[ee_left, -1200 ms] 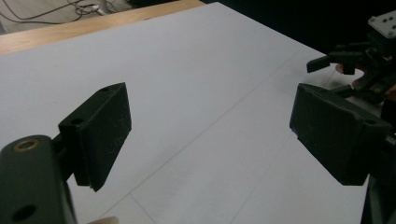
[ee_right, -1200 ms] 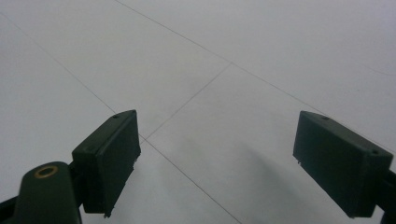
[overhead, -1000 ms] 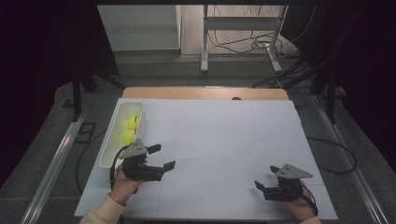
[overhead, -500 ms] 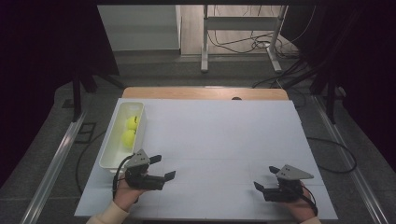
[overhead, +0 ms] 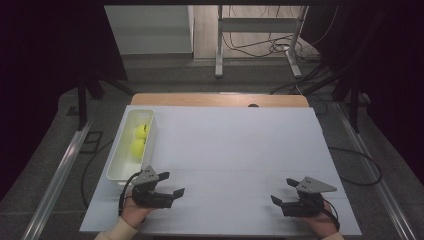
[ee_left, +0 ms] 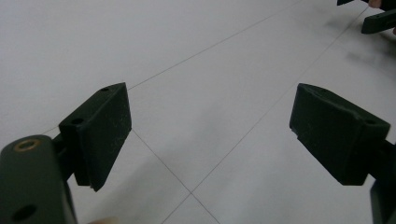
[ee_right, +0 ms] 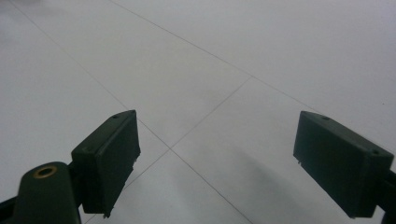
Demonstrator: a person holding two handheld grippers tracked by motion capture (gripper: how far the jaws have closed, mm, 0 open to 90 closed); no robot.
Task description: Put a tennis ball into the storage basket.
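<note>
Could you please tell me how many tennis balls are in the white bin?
2: one tennis ball at the white bin's far end, another just nearer; none seem hidden.

A lab-like recording space: dark curtains (overhead: 45, 60), floor cables (overhead: 260, 47), and a white-covered table (overhead: 240, 145).

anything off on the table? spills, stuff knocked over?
Nothing stands out. Two balls sit inside the bin at the table's left edge, bin upright. The sheet lies flat, no spills. Left claw and right claw are open and empty near the front.
</note>
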